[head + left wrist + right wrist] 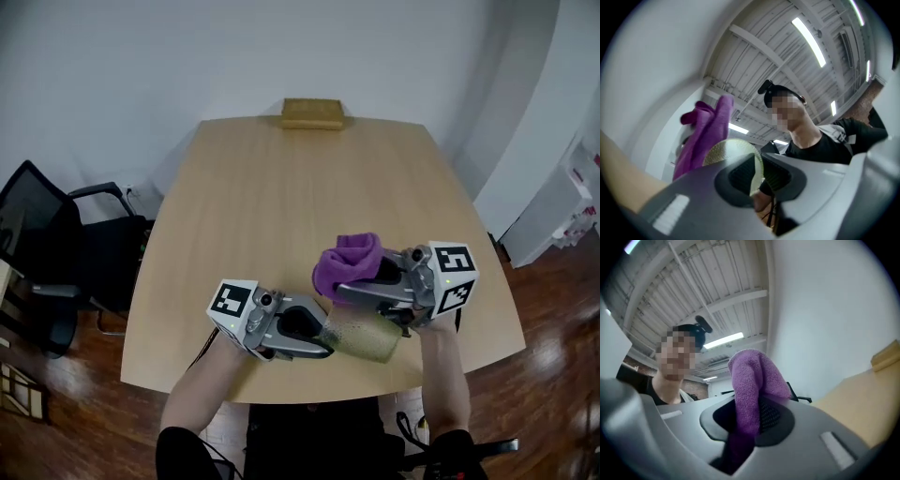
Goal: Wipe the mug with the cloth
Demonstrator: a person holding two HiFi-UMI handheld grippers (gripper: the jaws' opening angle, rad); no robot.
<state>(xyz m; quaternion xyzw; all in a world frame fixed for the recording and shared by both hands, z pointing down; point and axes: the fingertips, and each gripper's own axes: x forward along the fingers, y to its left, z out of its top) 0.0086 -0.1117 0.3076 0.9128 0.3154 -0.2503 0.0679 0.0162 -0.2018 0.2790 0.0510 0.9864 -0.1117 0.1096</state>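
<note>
An olive-green mug lies on its side in the air above the table's front edge. My left gripper is shut on the mug's rim. In the left gripper view the mug's thin wall sits between the two dark pads of my left gripper. My right gripper is shut on a purple cloth, bunched just above and behind the mug. In the right gripper view the cloth stands up out of the jaws of my right gripper. The cloth hangs beside the mug's mouth; I cannot tell whether they touch.
The wooden table has a tan box at its far edge. A black office chair stands to the left. White furniture is at the right. The person's forearms reach in from the bottom.
</note>
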